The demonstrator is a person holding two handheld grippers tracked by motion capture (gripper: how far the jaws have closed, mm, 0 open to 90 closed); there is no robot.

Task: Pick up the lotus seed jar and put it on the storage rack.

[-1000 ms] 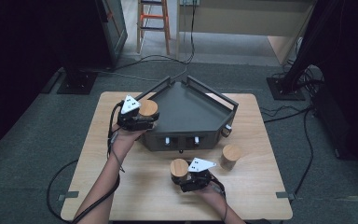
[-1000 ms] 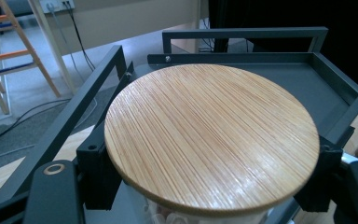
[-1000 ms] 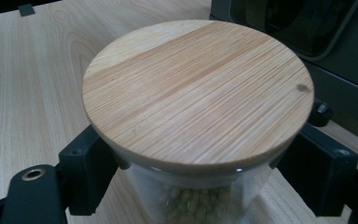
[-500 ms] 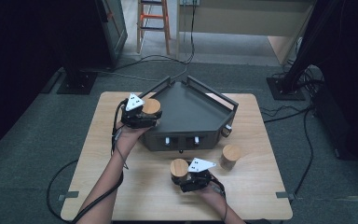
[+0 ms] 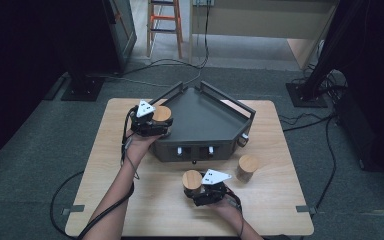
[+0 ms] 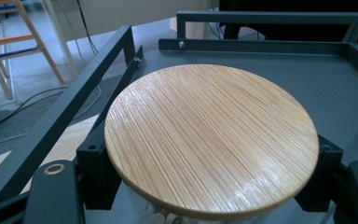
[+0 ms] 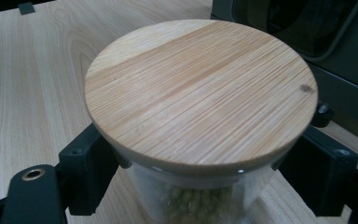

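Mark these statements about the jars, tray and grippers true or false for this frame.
1. The left gripper is shut on a bamboo-lidded jar at the dark tray. True.
2. The right gripper is empty. False: it grips a jar of beans.
3. A third jar stands free on the wooden table. True.
4. The third jar sits inside the tray. False: it stands on the table in front of it.

No readable text

No words, labels, brand marks or numbers can be made out on any surface (two small pale marks on the dark tray's front (image 5: 195, 150) are too small to be read).
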